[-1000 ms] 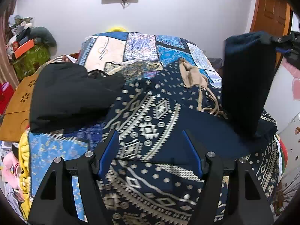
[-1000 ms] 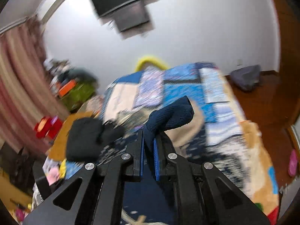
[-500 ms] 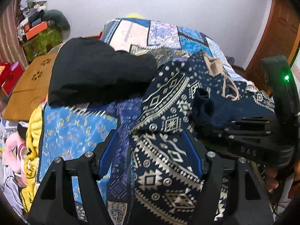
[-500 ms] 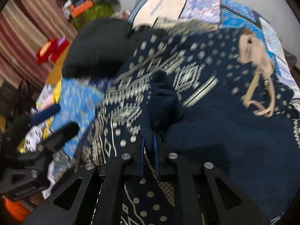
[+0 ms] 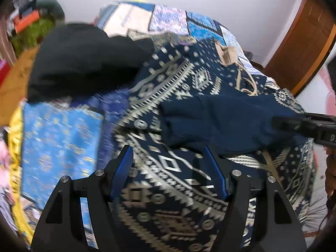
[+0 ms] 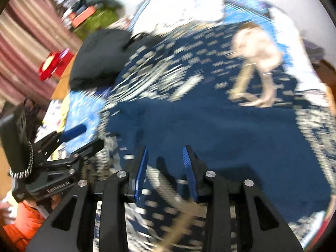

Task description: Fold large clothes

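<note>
A blurred view down over a bed: the right gripper (image 6: 164,163) hangs above a plain navy garment (image 6: 210,130) spread on a navy patterned cloth (image 6: 163,63), its blue-padded jaws opening with nothing pressed between them. The left gripper (image 6: 82,138) shows at the left edge, beside a black bundle (image 6: 98,56).

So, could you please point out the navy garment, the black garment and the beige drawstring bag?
navy garment (image 5: 226,121), left wrist view, middle of its folded panel.
black garment (image 5: 84,58), left wrist view, centre of the heap.
beige drawstring bag (image 5: 227,55), left wrist view, its cloth body.

"GenRobot.AI" (blurred) on left gripper (image 6: 55,142)
</note>
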{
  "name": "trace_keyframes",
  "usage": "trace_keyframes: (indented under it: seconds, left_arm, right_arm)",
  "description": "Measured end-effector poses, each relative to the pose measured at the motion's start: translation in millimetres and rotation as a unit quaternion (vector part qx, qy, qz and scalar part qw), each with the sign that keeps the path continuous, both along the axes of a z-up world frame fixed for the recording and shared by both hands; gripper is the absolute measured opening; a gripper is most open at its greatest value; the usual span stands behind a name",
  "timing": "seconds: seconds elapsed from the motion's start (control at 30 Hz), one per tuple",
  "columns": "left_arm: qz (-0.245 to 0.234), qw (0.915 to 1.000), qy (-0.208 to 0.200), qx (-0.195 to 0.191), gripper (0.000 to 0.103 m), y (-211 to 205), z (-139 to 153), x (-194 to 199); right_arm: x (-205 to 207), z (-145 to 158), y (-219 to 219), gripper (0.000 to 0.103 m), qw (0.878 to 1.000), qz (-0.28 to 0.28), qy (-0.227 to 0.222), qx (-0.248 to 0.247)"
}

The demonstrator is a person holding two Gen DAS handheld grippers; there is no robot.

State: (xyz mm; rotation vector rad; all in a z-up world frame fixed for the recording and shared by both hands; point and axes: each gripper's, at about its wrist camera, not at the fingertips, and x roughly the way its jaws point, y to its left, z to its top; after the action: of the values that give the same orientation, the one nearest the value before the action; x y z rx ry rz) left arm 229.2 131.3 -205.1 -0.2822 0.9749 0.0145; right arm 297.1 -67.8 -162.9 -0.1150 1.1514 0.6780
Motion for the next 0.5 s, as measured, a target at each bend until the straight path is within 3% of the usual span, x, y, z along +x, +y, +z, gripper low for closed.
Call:
trace_keyframes:
  seconds: [0.13,0.23,0.43,0.5]
  left_arm:
    - [0.009,0.9972,0.026,-0.070,0.068,-1,-17,12]
    - [0.034,0.9952,0.029,-0.087,0.063,2,-23,18]
    - [0.061,0.9891,0.028,-0.131,0.036,10,-21,30]
    - [0.075,0.9883,0.031,-0.129,0.017,13,-21,34]
  right_arm:
    - [0,18,-51,0.035,0.996,-0.057,-0.063,-0.019]
    - [-1,26,-84,0.041,0.991,-0.092,-0.090,-0.022]
    - [-8,33,-131,0.044,0.981,-0.153,-0.116,-0.029]
    - [-9,29,-142,0.044,0.979,-0.167,-0.116,-0.029]
